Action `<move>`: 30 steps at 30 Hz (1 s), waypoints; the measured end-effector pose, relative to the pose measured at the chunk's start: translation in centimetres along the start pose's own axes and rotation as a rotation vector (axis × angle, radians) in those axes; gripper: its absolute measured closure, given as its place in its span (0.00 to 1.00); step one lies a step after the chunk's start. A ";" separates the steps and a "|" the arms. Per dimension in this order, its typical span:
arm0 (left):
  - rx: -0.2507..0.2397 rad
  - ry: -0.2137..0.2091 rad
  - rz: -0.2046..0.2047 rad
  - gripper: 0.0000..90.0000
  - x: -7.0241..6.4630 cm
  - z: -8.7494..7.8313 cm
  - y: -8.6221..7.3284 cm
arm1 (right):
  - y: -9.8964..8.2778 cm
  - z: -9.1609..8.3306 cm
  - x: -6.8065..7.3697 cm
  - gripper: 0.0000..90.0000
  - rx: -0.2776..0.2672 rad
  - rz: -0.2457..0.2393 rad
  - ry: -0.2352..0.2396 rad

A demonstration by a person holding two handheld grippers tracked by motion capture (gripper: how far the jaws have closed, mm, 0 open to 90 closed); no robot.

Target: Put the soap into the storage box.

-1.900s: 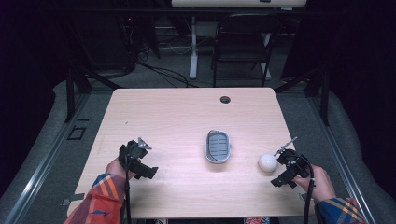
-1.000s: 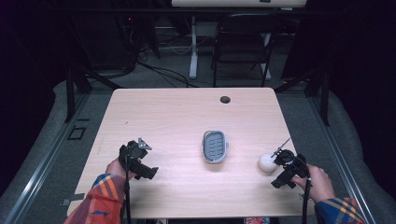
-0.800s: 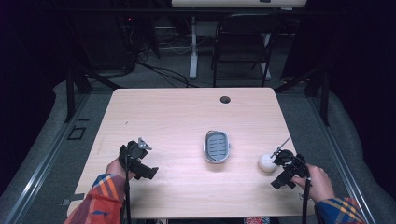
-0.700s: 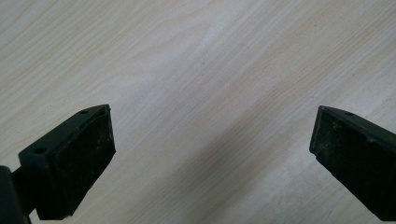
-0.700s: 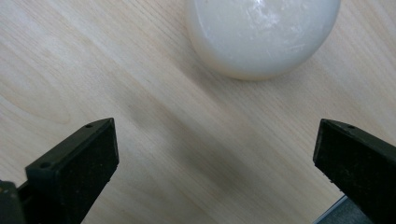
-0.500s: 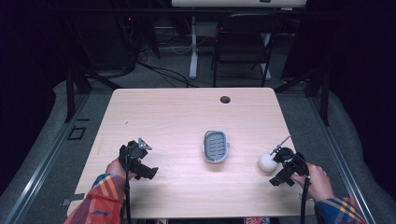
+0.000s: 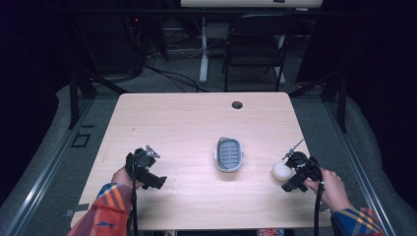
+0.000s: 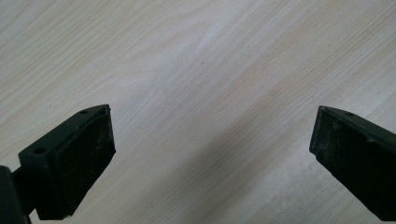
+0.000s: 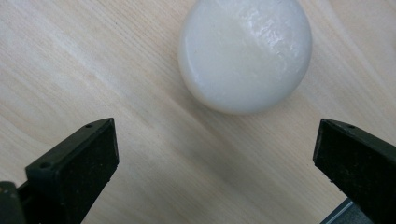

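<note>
A grey soap dish [image 7: 229,154] with a ribbed insert sits on the pale wooden table [image 7: 187,123], out to the side of the right gripper [image 7: 295,169] and roughly between the two grippers, a little farther from the person than either. Nothing lies between that gripper and the white round soap [image 7: 281,170] just in front of it; the soap is on the dish's side of the gripper, and bare wood separates soap and dish. Farther up the table, near its far edge, there is a small dark cable hole [image 7: 237,104], and behind the table a dark chair [image 7: 255,46] stands on the floor.

In the right gripper view the jaws stand wide apart, with the soap [image 9: 245,53] lying ahead of them on the table [image 9: 93,70], closer to one jaw's line than the other; neither pad touches it, and a strip of wood shows between the soap and the jaw tips. The right gripper [image 9: 215,158] holds nothing.

The left gripper [image 7: 142,164] is well apart from the soap, on the far side of the dish. Its own view shows the jaws spread just as wide over plain wood grain [image 8: 210,70], with the gripper [image 8: 212,149] gripping nothing and touching nothing.
</note>
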State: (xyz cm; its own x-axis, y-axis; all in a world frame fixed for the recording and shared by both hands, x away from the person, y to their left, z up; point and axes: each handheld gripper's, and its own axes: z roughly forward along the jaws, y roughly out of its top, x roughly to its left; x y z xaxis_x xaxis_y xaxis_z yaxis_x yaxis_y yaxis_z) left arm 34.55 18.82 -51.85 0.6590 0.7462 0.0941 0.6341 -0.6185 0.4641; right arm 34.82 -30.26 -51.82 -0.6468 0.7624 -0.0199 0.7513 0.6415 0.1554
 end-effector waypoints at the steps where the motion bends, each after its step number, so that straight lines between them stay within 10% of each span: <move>1: 0.000 0.000 0.000 0.00 0.0 0.0 0.0 | 0.0 0.1 0.1 0.00 -0.018 0.014 -0.001; 15: -0.001 -0.001 -0.005 0.00 0.0 0.0 0.0 | 1.5 -0.3 -0.7 0.00 0.019 -0.023 -0.008; 16: -0.001 -0.001 -0.005 0.00 0.0 0.0 0.0 | 1.3 0.2 -0.3 0.00 -0.060 0.050 0.011; 19: 0.000 0.004 -0.002 0.00 0.0 0.0 0.0 | 2.0 -0.5 -0.8 0.00 0.034 -0.017 0.011; 23: 0.000 0.004 -0.002 0.00 0.0 0.0 0.0 | 2.3 -0.3 -0.7 0.00 -0.015 0.026 0.026; 24: -0.002 0.007 -0.002 0.00 0.0 0.1 0.0 | 2.9 -0.8 -1.2 0.00 0.065 -0.043 0.018; 30: 0.002 0.002 -0.001 0.00 0.0 0.0 0.0 | 3.3 0.1 -1.2 0.00 -0.023 0.038 0.055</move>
State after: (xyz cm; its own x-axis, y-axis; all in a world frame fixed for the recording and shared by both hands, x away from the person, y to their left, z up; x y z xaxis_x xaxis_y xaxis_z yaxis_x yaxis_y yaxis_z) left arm 34.58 18.80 -51.89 0.6574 0.7474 0.0957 0.6355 -0.6181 0.4626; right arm 38.10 -28.98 -51.42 -0.6248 0.7797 0.0406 0.7725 0.6098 0.1773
